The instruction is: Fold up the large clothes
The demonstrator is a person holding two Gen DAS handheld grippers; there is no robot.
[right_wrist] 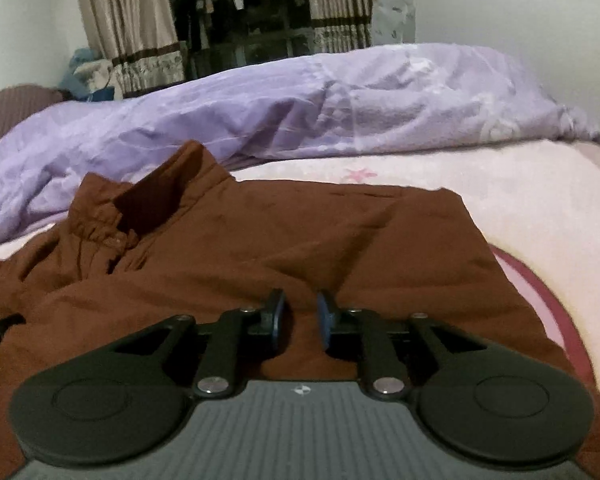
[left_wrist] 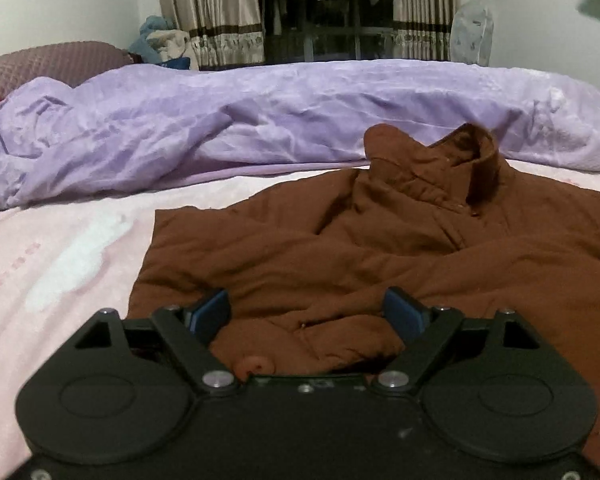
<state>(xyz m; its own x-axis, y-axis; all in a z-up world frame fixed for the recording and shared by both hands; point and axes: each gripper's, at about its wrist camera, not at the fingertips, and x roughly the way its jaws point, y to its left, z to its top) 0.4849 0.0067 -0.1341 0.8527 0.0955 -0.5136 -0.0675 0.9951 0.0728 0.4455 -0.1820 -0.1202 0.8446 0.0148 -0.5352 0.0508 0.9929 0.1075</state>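
Note:
A brown jacket [left_wrist: 380,248] lies on the pink bed sheet [left_wrist: 60,264], collar standing up at the far end. My left gripper [left_wrist: 306,312] is open wide, low over the jacket's near left part, with nothing between its blue pads [left_wrist: 210,310]. In the right wrist view the same jacket [right_wrist: 300,240] fills the foreground. My right gripper [right_wrist: 300,318] hovers over the jacket's near right part with its jaws a narrow gap apart; brown cloth shows in the gap, but I cannot tell whether it is pinched.
A crumpled purple duvet [left_wrist: 220,128] lies across the far side of the bed. A maroon pillow [left_wrist: 48,64] sits far left. Curtains [left_wrist: 212,12] and a dark window are behind. Pink sheet [right_wrist: 540,208] stretches to the right of the jacket.

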